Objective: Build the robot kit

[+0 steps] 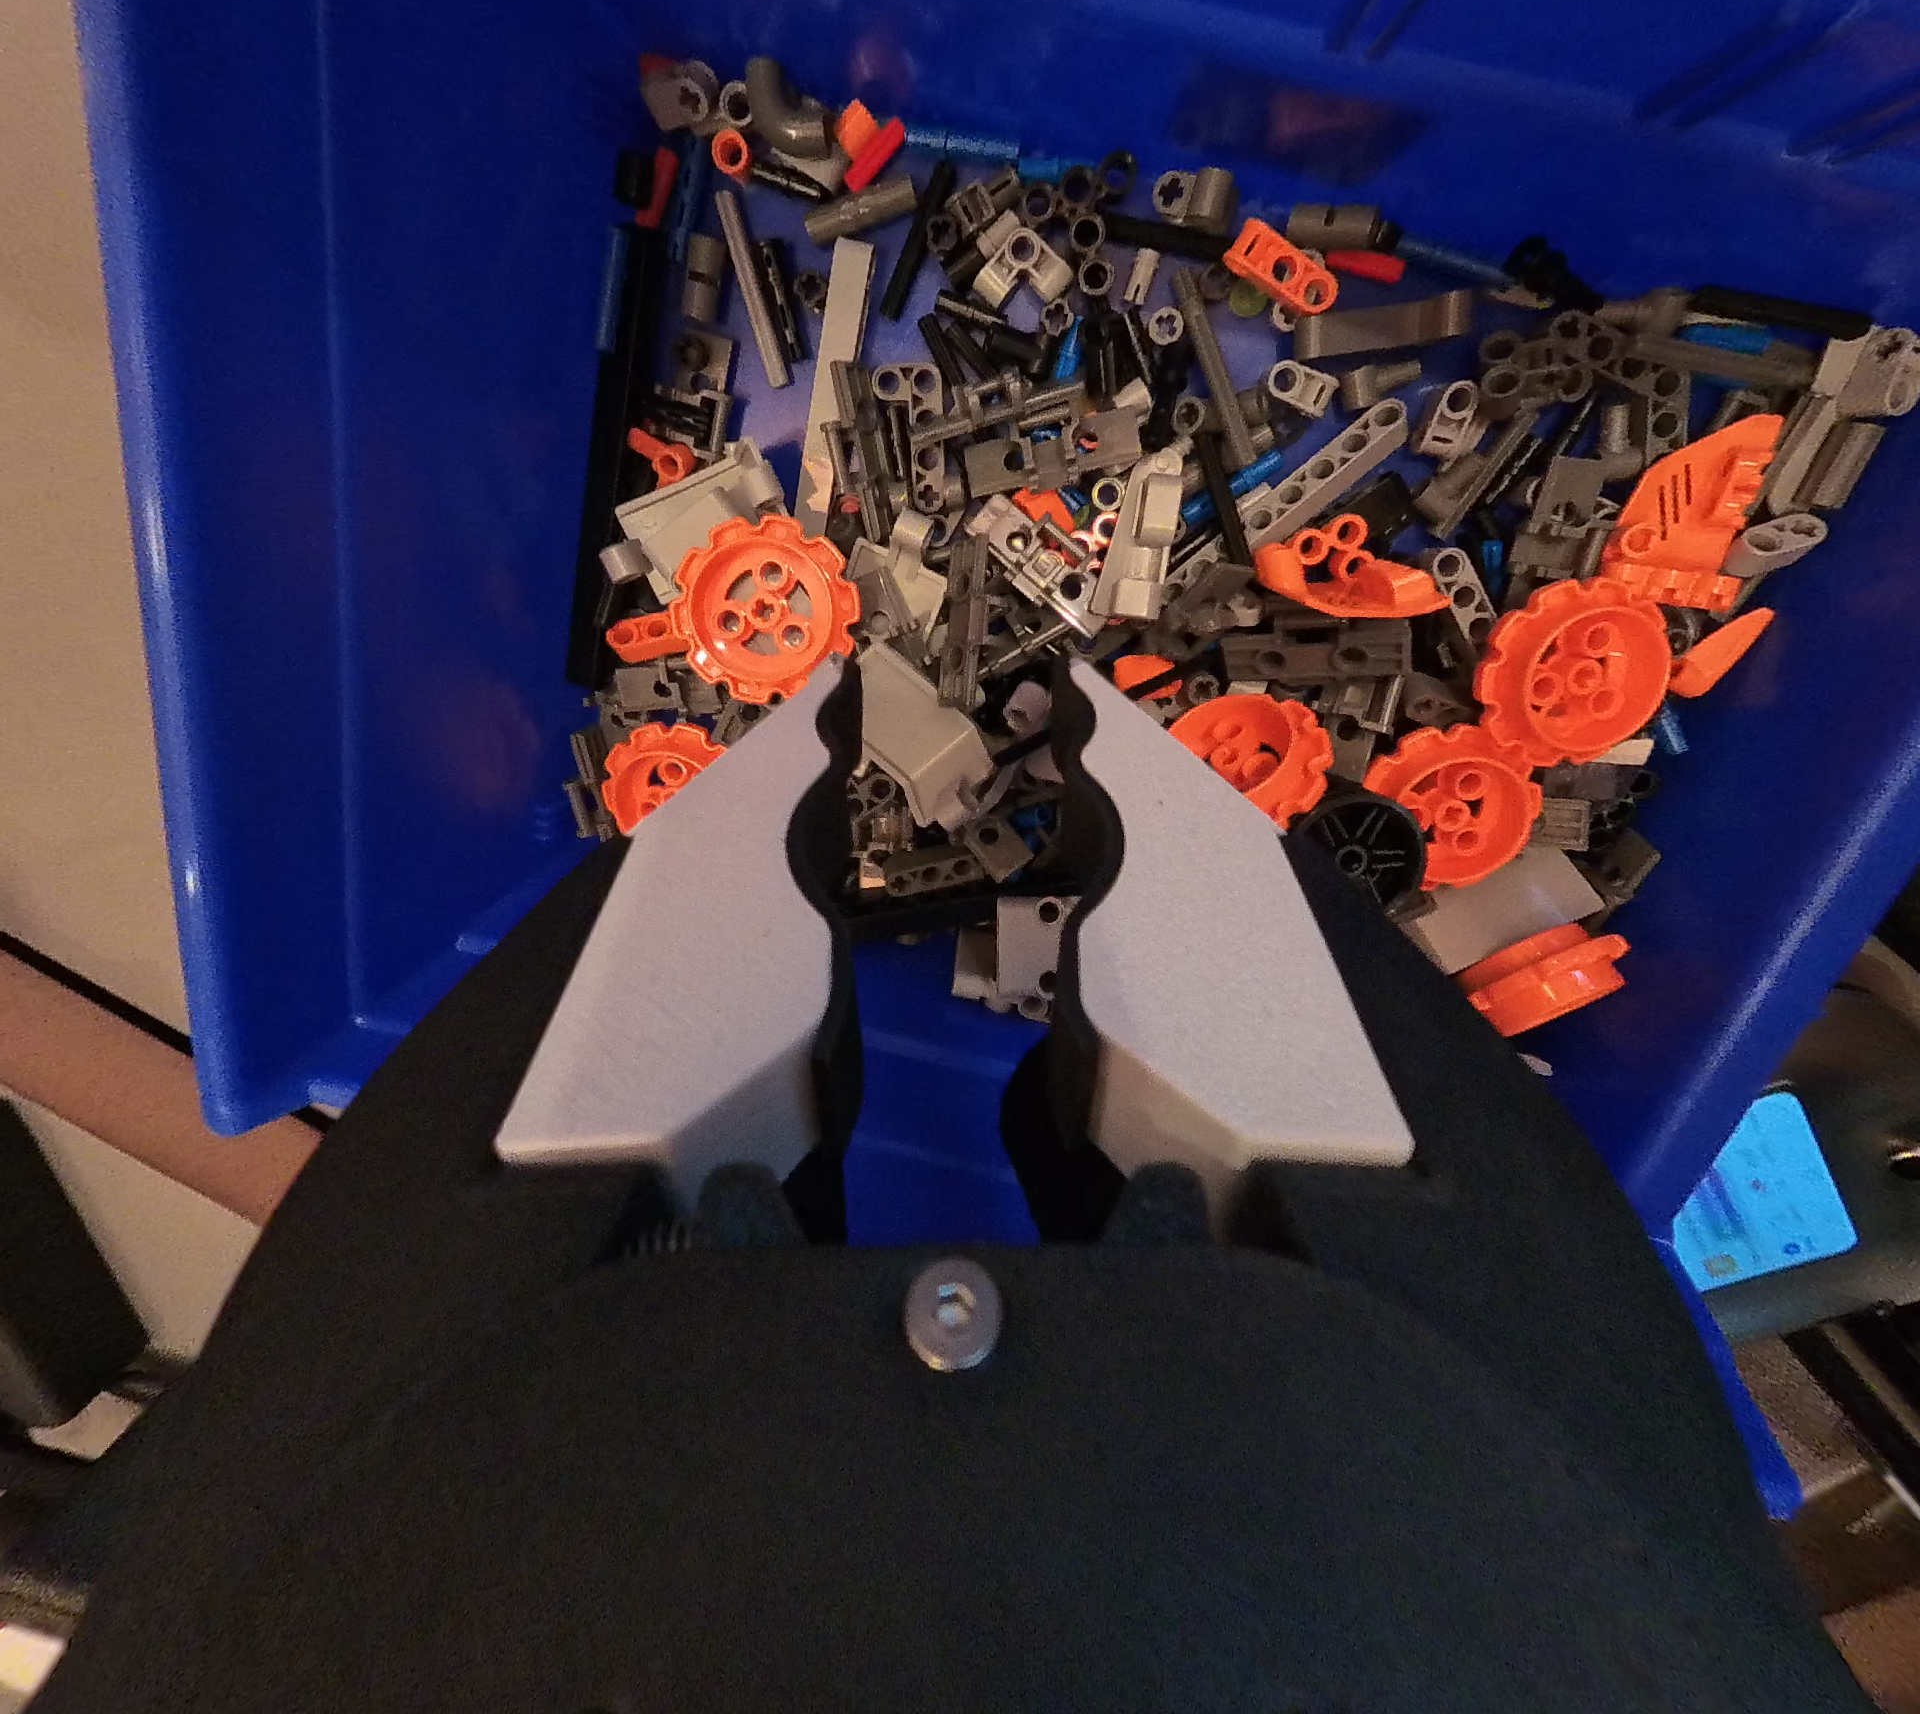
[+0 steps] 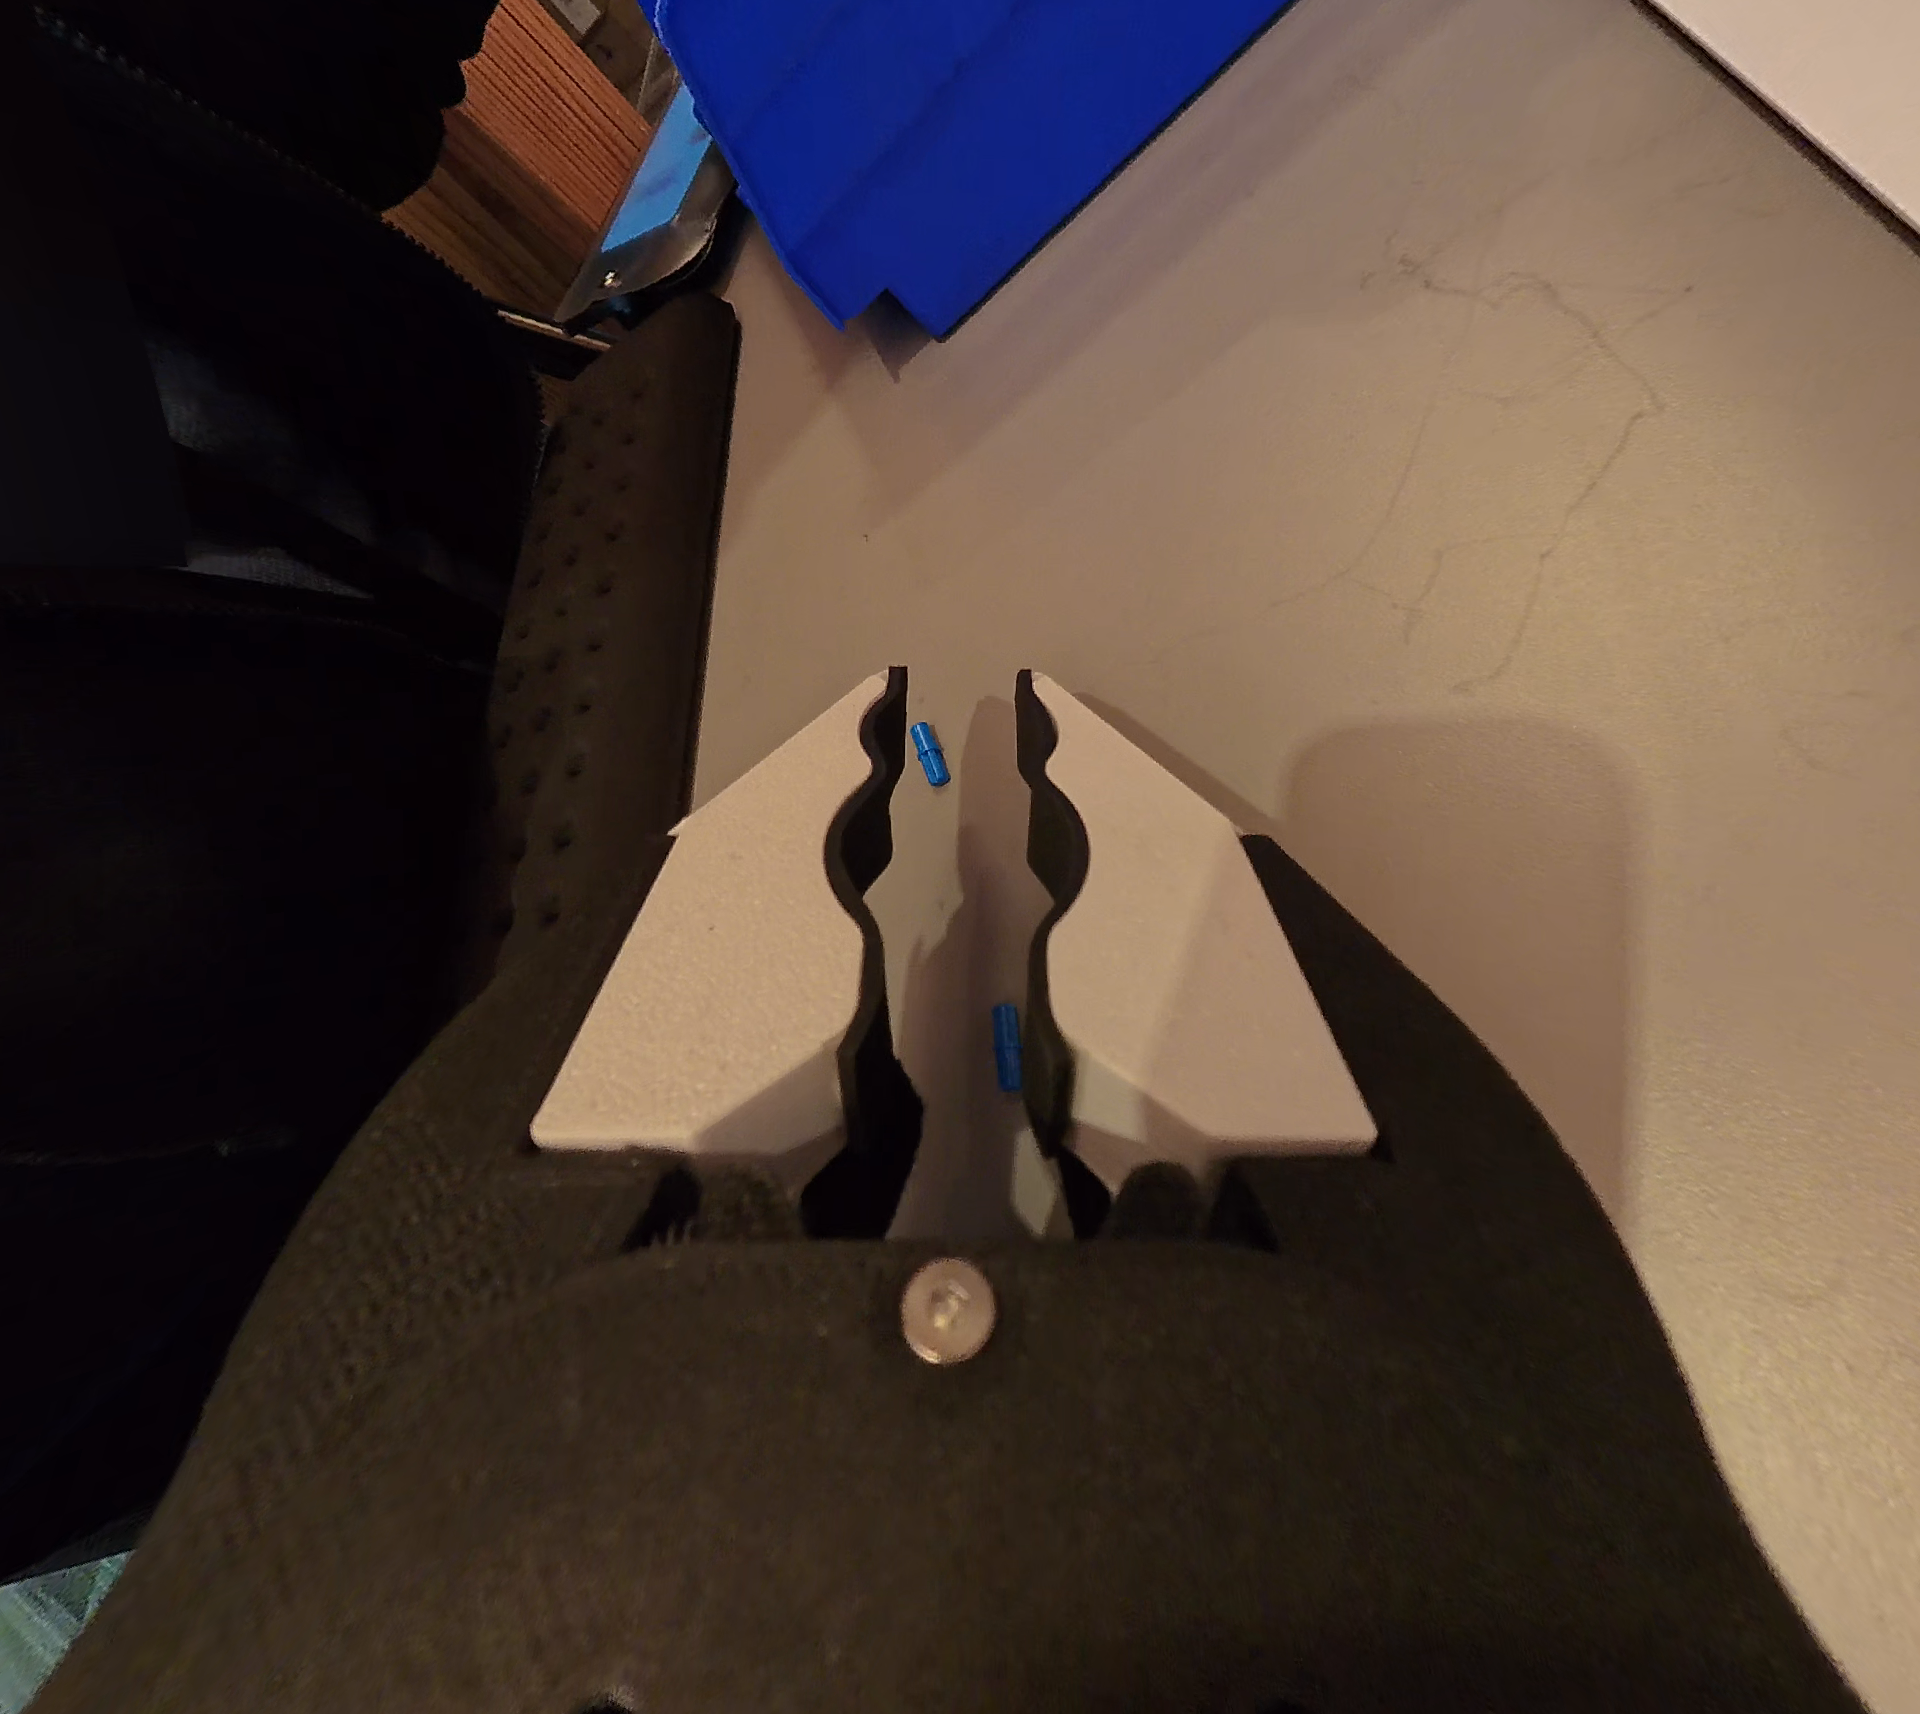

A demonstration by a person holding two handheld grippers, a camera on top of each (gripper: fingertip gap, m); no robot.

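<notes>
Two tools gape apart: the left tool (image 1: 951, 677) hangs at frame centre over grey and orange building parts in a blue bin (image 1: 364, 417), the right tool (image 2: 956, 677) straddles two blue pins (image 2: 928, 755) on the counter (image 2: 1351, 521).

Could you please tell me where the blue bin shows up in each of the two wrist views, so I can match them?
Left wrist view: the blue bin fills most of the picture, seen from above, its floor covered with building pieces, the left gripper open over them.
Right wrist view: the blue bin lies top centre, seen from outside, resting on the pale table.
Shared landmark: the bin itself.
</notes>
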